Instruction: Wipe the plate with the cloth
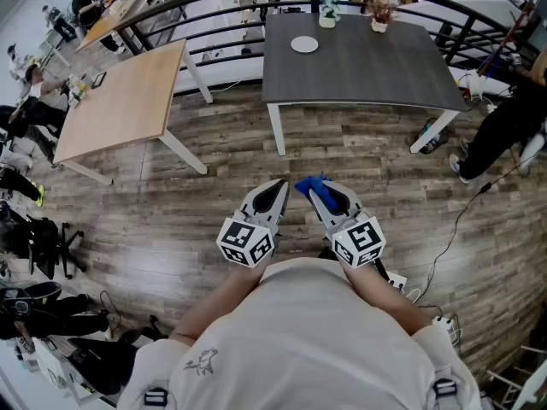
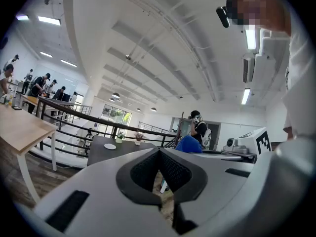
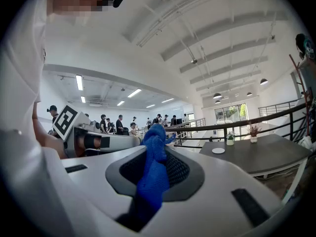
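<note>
Straight ahead, well apart from both grippers, the white plate (image 1: 304, 44) sits on the dark table (image 1: 376, 67). The right gripper (image 1: 314, 194) pinches the blue cloth (image 1: 309, 183). The left gripper (image 1: 279, 185) is closed and empty.

The plate (image 1: 304, 44) sits on the desk (image 1: 367, 71), left of its middle, with two potted plants (image 1: 328, 13) behind it to the right. A second desk (image 1: 120, 101) stands further left. Well before the desks, the left tool (image 1: 275, 188) and right tool (image 1: 314, 195) lie side by side, the cloth (image 1: 309, 183) in the right one.
</note>
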Available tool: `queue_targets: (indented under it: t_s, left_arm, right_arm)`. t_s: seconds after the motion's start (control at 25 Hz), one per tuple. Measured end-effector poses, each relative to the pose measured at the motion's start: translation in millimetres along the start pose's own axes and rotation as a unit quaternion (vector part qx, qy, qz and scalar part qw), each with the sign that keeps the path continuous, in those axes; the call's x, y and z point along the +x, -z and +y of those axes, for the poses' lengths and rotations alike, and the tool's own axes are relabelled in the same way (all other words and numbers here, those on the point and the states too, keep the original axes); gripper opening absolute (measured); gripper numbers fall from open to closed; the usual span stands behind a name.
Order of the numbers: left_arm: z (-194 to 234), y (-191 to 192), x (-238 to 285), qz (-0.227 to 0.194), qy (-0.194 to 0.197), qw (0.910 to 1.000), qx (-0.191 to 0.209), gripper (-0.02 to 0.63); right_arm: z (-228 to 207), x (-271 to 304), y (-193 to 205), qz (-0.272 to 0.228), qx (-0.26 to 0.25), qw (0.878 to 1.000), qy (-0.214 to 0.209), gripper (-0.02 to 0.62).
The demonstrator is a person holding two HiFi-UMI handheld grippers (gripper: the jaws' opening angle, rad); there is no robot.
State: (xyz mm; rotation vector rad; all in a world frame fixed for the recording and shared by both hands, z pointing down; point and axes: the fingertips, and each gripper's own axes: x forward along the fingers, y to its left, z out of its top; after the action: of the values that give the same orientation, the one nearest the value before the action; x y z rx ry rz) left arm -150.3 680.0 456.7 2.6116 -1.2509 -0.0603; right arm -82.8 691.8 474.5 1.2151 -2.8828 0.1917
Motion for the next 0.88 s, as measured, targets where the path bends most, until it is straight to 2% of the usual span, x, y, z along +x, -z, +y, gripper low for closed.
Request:
queue_targets:
  t_s: [0.4, 0.68, 0.88]
  left_arm:
    - [12.5, 2.7, 16.0, 0.007, -0.009, 0.9999, -0.001, 0.008]
    - [13.5, 2.7, 45.8, 0.01, -0.004, 0.9999, -0.008, 0.008]
    - [12.9, 5.2, 88.9, 0.014, -0.004, 0.9998, -0.011, 0.008]
  right_arm:
    - [-12.8, 13.4, 5.2, 0.003, 0.005, 1.0, -0.007, 0.067]
    - [-43.2, 23.7, 3.7, 0.004, 0.024, 1.0, -0.019, 0.067]
    - [-84.9, 31.9, 2.6, 0.009, 0.024, 0.999, -0.031, 0.067]
